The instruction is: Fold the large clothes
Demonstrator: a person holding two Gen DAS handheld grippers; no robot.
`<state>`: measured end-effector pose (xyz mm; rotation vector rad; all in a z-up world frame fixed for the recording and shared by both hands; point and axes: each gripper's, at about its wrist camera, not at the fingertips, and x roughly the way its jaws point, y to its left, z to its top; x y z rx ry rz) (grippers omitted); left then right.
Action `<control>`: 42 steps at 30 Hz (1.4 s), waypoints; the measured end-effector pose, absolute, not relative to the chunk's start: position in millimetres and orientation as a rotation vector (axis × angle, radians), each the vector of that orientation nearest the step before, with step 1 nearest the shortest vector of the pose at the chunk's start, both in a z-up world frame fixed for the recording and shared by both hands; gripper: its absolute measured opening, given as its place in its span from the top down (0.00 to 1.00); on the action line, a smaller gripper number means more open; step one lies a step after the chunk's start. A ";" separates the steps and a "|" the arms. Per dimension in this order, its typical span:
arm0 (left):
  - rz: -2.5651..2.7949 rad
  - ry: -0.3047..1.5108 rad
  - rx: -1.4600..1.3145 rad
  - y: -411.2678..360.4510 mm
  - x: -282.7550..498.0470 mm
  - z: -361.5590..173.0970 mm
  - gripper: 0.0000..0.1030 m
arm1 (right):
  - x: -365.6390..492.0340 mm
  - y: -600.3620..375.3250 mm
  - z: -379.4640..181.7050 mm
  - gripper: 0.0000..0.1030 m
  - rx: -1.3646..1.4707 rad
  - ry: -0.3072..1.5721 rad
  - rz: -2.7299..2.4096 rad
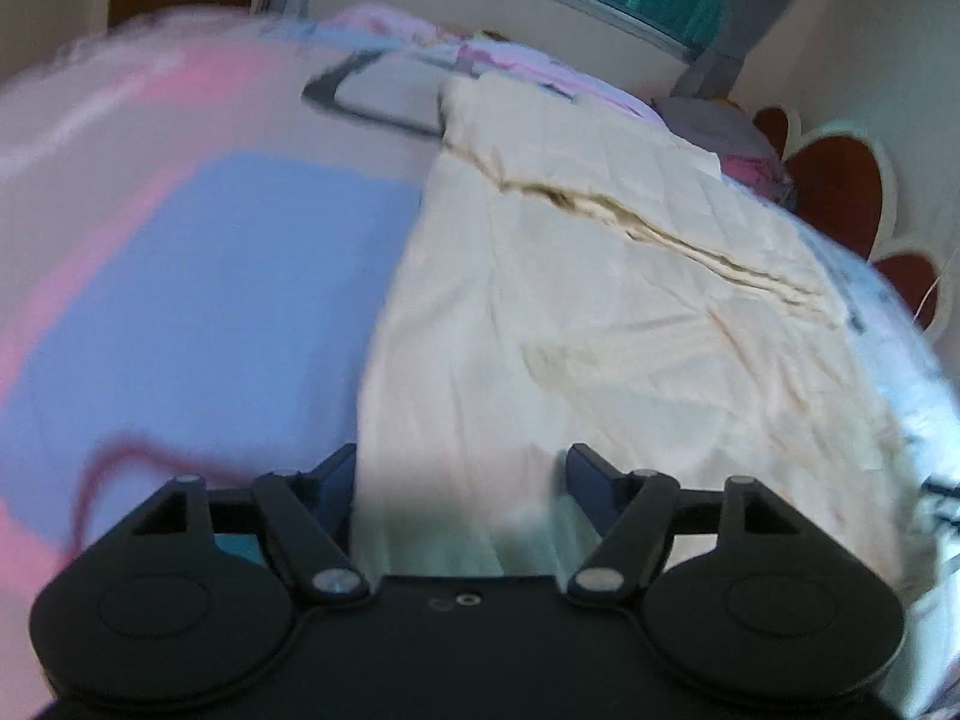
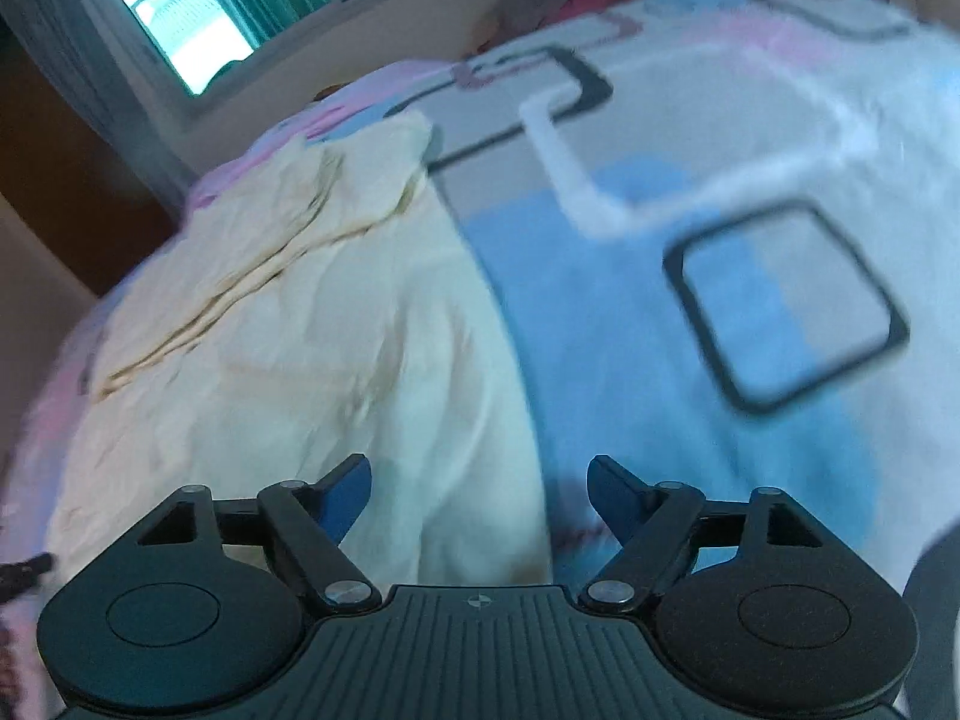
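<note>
Cream garment (image 1: 600, 312), one, lies creased on patterned pink-blue bedsheet (image 1: 210, 276); window (image 2: 180, 30) far. Left gripper (image 1: 462, 468), right gripper (image 2: 480, 480): jaws apart, empty.

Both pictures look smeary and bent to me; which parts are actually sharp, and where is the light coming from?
Left wrist view: the left gripper is crisp, the patterned bedsheet smeared, worst toward the left; the cream garment is softly blurred. Right wrist view: the right gripper is sharp, sheet and garment streaked; the window glares white. Both views bulge like a fisheye.
</note>
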<state>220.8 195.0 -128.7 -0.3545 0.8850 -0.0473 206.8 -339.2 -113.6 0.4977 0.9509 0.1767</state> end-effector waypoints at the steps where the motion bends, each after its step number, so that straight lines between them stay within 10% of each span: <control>1: -0.049 0.887 -0.392 196.9 214.7 -130.0 0.31 | 199.2 -340.1 -117.5 0.23 0.528 0.965 0.199; 8: -0.128 0.852 -0.667 210.9 179.0 -145.1 0.33 | 176.3 -347.4 -124.8 0.24 0.650 0.946 0.360; 12: -0.138 0.838 -0.745 216.9 185.8 -152.8 0.38 | 193.1 -359.9 -133.7 0.41 0.735 0.956 0.377; 18: -0.144 0.838 -0.684 204.8 192.8 -148.3 0.94 | 204.1 -358.1 -132.4 0.88 0.729 0.965 0.489; 42: -0.284 0.437 -0.777 216.7 455.3 -32.0 0.95 | 475.7 -353.5 -27.9 0.90 1.000 0.679 0.475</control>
